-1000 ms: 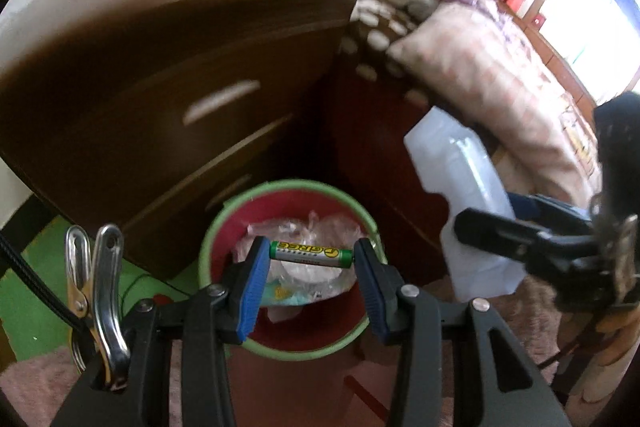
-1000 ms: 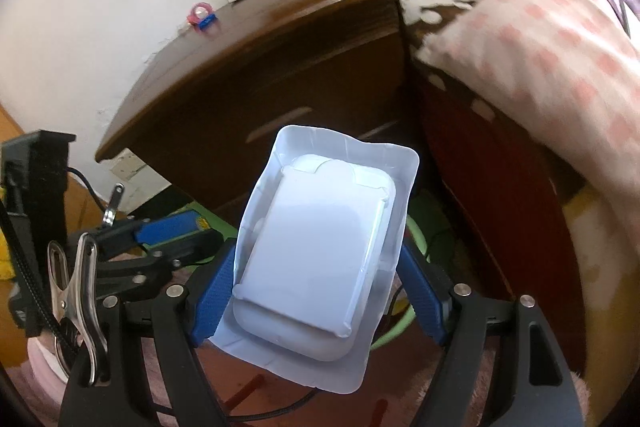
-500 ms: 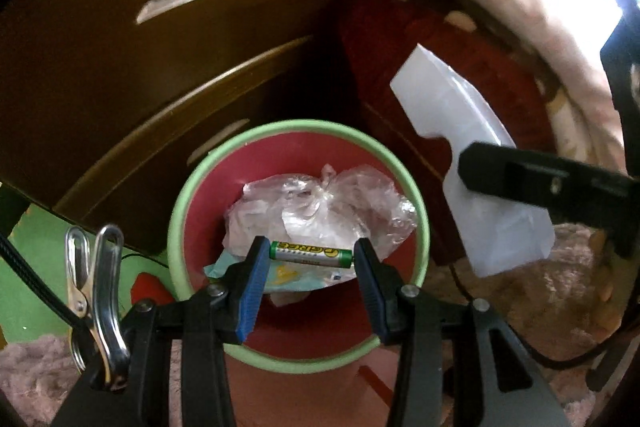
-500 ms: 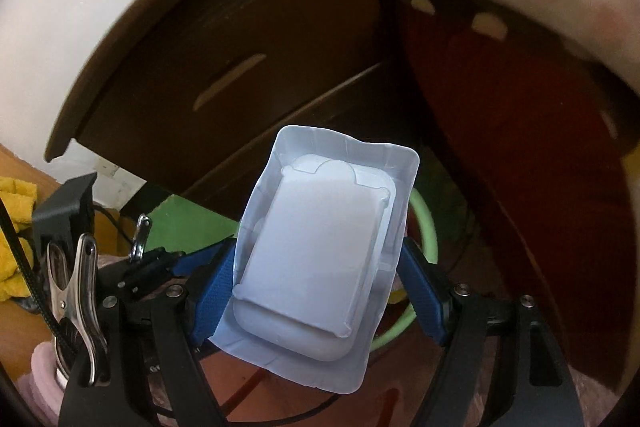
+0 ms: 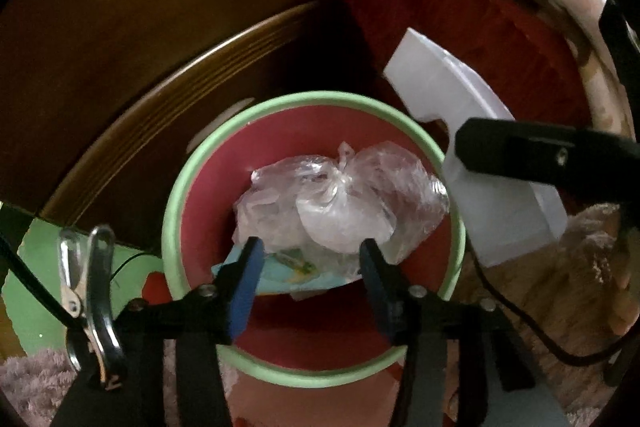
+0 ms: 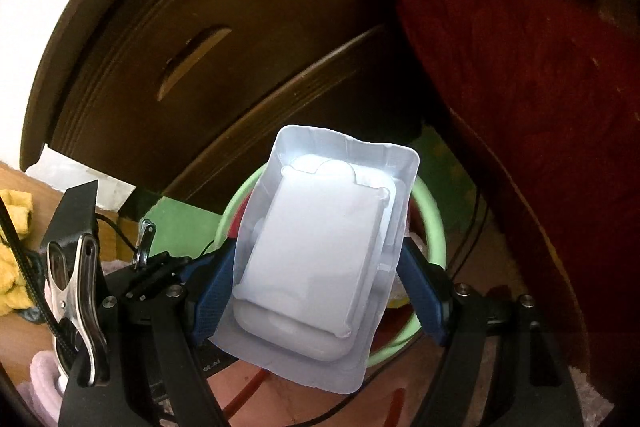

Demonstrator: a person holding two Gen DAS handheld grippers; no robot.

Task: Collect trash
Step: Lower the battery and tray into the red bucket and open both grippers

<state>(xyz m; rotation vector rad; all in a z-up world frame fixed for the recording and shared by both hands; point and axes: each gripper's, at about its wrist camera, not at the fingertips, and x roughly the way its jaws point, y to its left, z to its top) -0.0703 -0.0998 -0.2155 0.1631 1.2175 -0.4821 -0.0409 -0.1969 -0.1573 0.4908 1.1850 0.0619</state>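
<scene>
Round red bin with pale green rim (image 5: 170, 211), holding a knotted clear plastic bag (image 5: 340, 199), is sitting centre frame under the left gripper (image 5: 310, 257), whose blue fingers have just been opening and are standing apart with nothing between them. Right gripper (image 6: 316, 283) is clamping the white moulded plastic tray (image 6: 320, 243) lower centre, only partly over the rim. Risk: released there, the broad tray could catch the rim or the left gripper and be landing on the floor.

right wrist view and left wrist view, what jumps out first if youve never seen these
In the right wrist view a big white plastic blister tray fills the middle, clamped between the right gripper's blue fingers above the bin. In the left wrist view the eye lands on the red bin with a green rim on the floor beside dark wooden drawers, with a knotted clear plastic bag inside. The left gripper hangs over it, jaws just opened, nothing between them.
</scene>
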